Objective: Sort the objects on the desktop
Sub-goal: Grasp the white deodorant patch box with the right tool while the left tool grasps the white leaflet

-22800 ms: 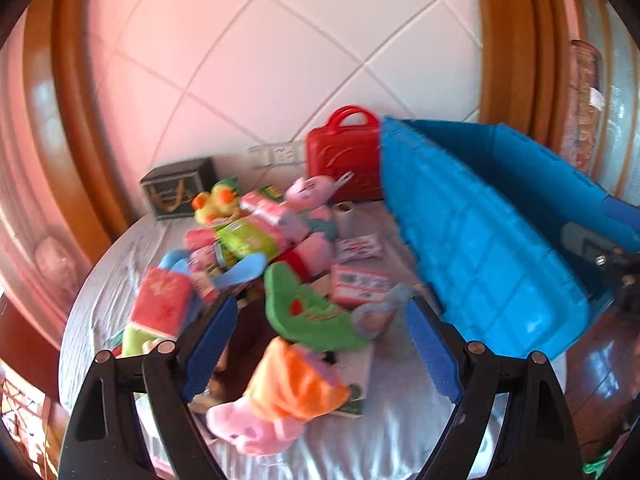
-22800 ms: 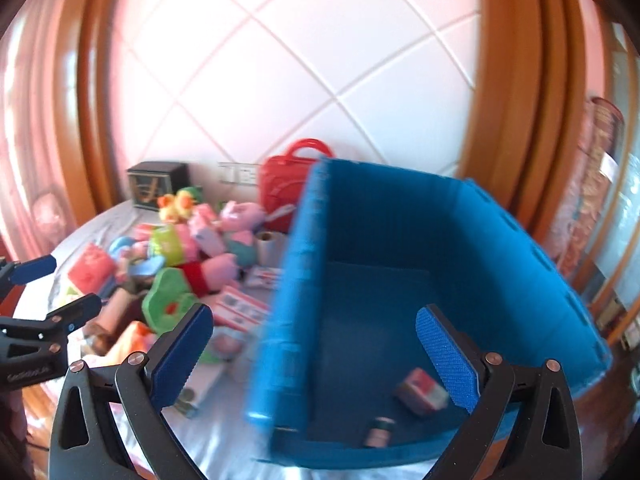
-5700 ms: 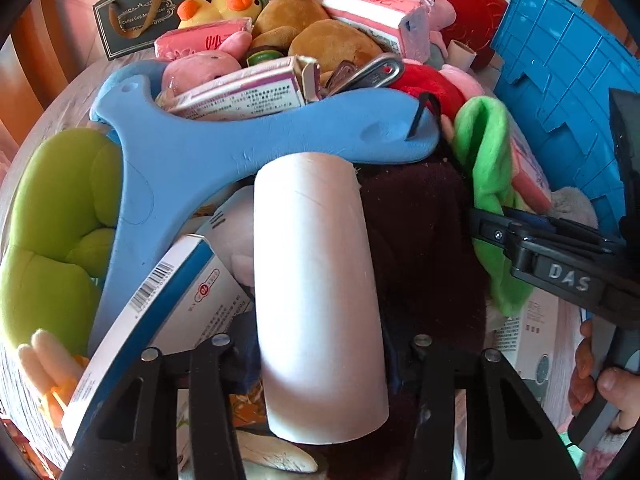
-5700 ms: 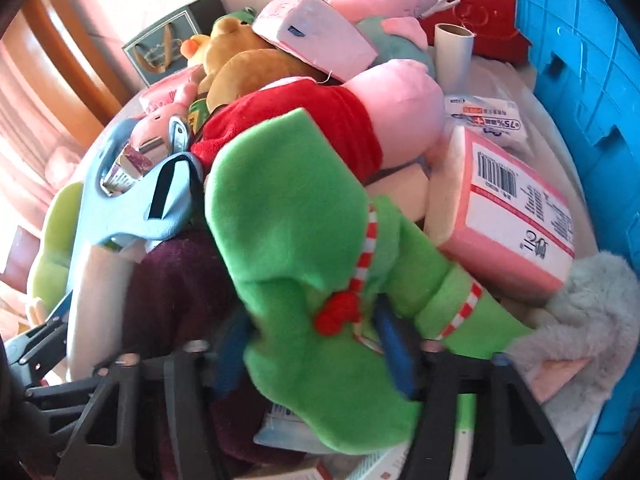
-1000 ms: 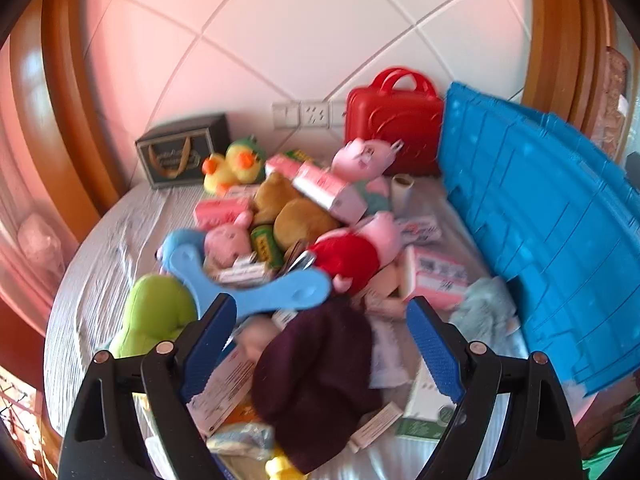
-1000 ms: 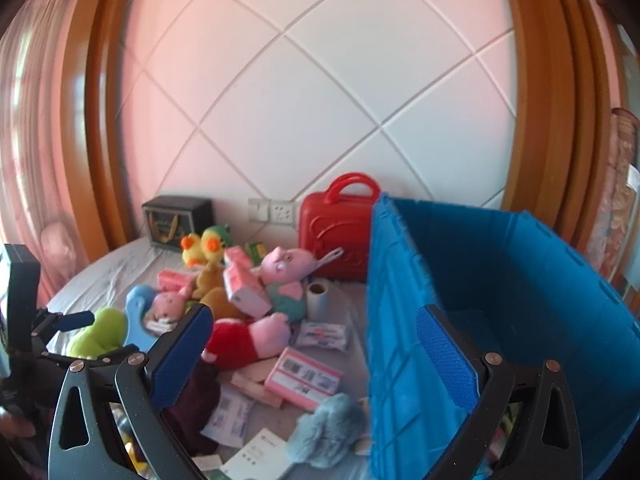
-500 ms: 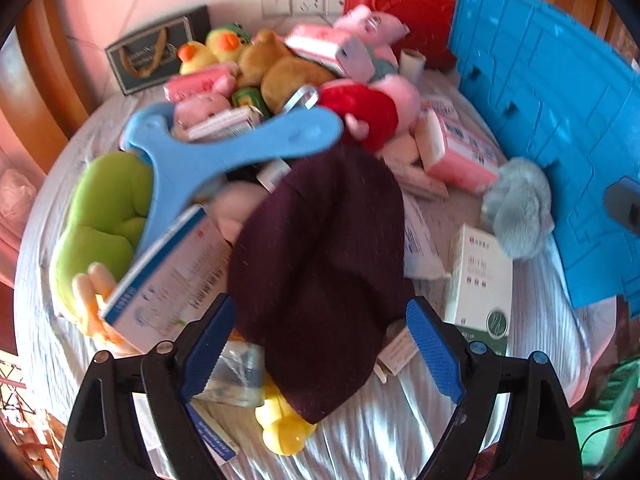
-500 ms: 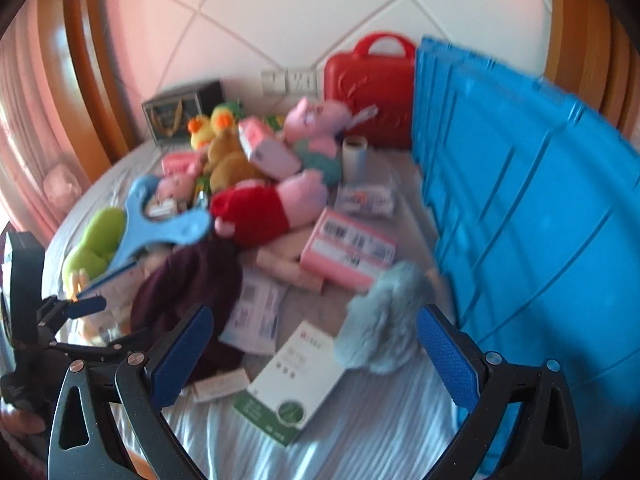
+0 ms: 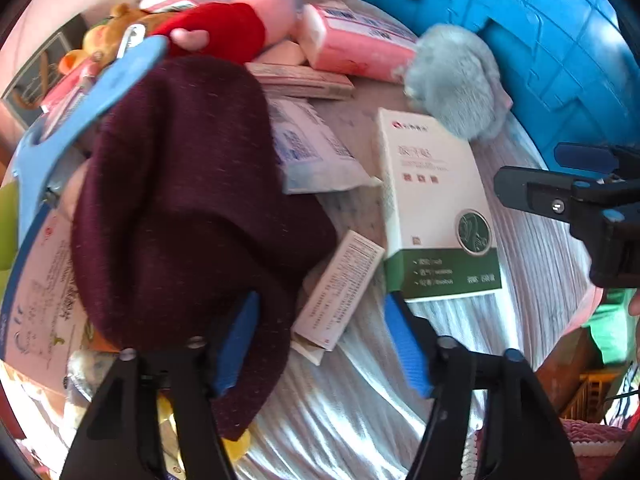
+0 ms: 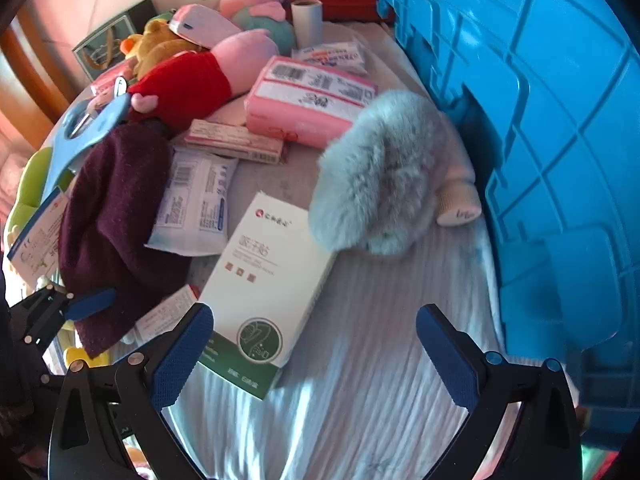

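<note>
The left gripper is hanging low over the near edge of the cloth-covered table with its jaws spread apart and nothing between them; its left finger is lying under the hem of the maroon knit hat, and a small white leaflet box is sitting in the gap just ahead. The right gripper is also standing wide open and holding nothing, its left pad just over the near green end of the white-and-green box, which is lying flat right of the hat. A grey fluffy toy is resting beyond the box, close against the blue crate at the right. Farther back, a pink tissue pack and a pig plush in red are lying in the pile.
</note>
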A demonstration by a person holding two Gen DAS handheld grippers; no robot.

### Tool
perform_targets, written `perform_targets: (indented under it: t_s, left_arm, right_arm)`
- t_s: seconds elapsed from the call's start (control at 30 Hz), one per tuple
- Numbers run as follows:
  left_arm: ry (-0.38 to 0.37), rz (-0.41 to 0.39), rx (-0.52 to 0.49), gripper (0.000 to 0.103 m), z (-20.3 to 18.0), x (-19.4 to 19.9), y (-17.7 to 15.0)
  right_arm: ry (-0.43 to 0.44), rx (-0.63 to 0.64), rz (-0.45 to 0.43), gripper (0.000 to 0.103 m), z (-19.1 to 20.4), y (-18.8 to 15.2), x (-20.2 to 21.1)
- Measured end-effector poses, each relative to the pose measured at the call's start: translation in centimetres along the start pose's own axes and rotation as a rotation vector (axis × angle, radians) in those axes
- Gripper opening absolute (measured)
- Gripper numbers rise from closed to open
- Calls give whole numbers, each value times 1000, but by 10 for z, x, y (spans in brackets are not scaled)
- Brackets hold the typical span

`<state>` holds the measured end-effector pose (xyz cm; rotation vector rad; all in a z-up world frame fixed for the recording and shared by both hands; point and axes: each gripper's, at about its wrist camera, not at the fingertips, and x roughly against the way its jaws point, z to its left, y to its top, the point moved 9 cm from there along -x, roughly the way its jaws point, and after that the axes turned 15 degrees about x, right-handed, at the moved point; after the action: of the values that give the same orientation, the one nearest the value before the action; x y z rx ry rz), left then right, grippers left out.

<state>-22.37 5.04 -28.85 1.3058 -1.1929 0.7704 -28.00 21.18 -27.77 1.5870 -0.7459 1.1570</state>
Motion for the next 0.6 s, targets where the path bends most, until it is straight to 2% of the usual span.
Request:
perform_targets:
  t_s: [0.03,0.13,0.17,0.23,0.3,0.37,0.43,0.47,0.5,0.57,0.6]
  left_arm:
    - [-17,5,-18,51,-6,0,-2]
    - [-26,18,-66,49,-17,-4,-7]
    - [-21,36,-70,48,-16,-10,-9]
    - [16,15,-93,47,-15,-11,-7]
    - [-9,28,-77,47,-16,-11,-6]
    - [10,13,-74,47,-14,-15,-1]
    - [14,56,-36,46,-7,-30,0]
    - [-4,13,-29,47,-7,-28,5]
    - [-7,34,-20,46,-6,-32,4]
    - [-18,39,0,35,-4,-34,5]
    - [-32,44,16,34,-3,-35,4]
  right_arm:
    - [1,-17,9,103,-1,-4,-3]
    - [10,-51,23,103,-4,-7,-8]
    - [15,-60,26,103,-4,-6,-9]
    - [31,-75,38,103,0,-5,-18]
    - [46,-84,53,103,5,-3,-29]
    - [58,-83,67,103,13,-1,-38]
    - [64,-79,84,103,19,-1,-50]
    - [65,-75,95,103,20,-2,-55]
    - [85,-81,78,103,21,-1,-56]
    - [68,-79,78,103,16,-3,-54]
    - [46,-74,79,103,10,-5,-52]
